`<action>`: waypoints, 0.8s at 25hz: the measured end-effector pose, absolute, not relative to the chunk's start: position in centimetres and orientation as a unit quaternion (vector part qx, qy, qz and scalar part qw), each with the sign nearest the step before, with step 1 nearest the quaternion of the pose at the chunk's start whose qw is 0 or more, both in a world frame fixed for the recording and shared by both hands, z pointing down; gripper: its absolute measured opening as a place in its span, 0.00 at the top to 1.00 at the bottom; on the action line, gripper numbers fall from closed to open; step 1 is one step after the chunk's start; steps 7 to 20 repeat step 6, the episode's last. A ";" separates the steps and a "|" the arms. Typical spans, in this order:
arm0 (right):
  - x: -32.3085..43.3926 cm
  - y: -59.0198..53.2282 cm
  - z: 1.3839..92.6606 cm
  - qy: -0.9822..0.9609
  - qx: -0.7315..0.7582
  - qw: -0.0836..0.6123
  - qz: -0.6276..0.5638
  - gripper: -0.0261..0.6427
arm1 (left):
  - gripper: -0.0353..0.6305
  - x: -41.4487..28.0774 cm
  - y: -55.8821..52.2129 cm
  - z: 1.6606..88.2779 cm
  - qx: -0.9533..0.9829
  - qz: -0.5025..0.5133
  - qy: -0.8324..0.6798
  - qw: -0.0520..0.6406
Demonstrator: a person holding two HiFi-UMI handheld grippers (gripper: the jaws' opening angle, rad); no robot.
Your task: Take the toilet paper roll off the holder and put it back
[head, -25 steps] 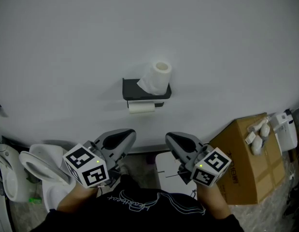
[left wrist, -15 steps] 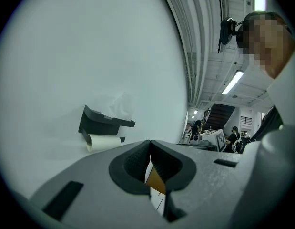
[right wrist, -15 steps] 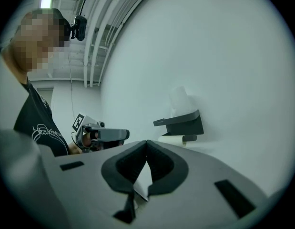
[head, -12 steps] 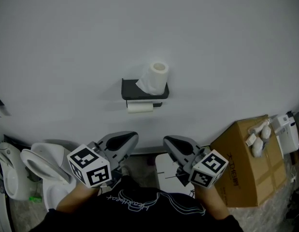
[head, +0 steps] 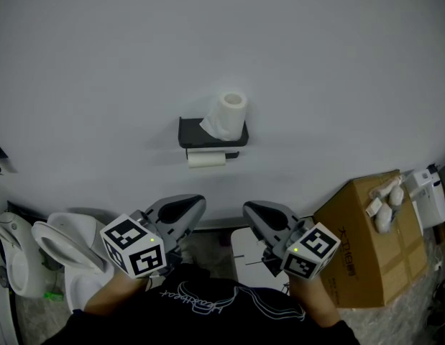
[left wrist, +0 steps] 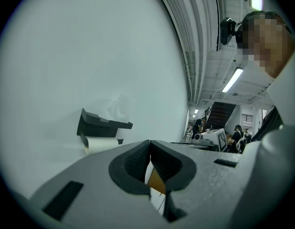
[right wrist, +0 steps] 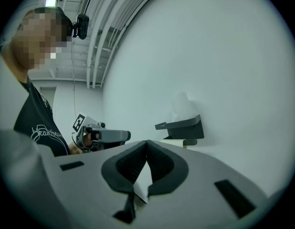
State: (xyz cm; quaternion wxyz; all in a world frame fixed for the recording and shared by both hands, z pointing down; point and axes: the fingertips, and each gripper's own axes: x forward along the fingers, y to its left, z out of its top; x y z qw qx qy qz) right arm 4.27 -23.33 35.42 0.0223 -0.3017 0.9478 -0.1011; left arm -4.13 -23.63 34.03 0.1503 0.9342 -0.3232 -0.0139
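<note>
The toilet paper roll (head: 206,159) sits sideways on the bar under the black holder (head: 200,132), which is fixed to the pale wall (head: 323,63); it is ahead of both grippers, well apart from them, and roughly midway between the lines along which they point; a second roll (head: 231,112) stands on end on the holder's flat top shelf, towards the right gripper's side, with a loose crumpled sheet hanging down its front onto the shelf.

The left gripper (head: 187,205) is held level and aimed at the wall; its jaws are pressed together at the tips and nothing lies between the ribbed pads; in the left gripper view the holder appears ahead and off to the left of the jaws, with the hanging roll just below the shelf.

The right gripper (head: 262,213) is beside the left one, near it but not touching, and is also level and aimed at the wall; its jaws are fully closed and it carries nothing; in the right gripper view the holder appears ahead and to the right of the jaws, and the left gripper shows off to the left.

On the outer side of the right gripper a cardboard box (head: 362,246) stands with small white items (head: 386,205) on top; on the outer side of the left gripper is a white toilet (head: 60,243).
</note>
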 end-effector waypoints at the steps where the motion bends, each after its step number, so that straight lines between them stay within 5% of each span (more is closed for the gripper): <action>1: 4.3 -23.3 35.4 0.948 -0.302 0.022 -0.100 0.95 | 0.94 -4.1 -23.7 34.1 0.934 -0.014 -0.323 0.150; 20: 4.7 -23.3 35.6 0.947 -0.304 0.024 -0.103 0.95 | 0.94 -3.8 -23.8 34.3 0.935 -0.015 -0.321 0.152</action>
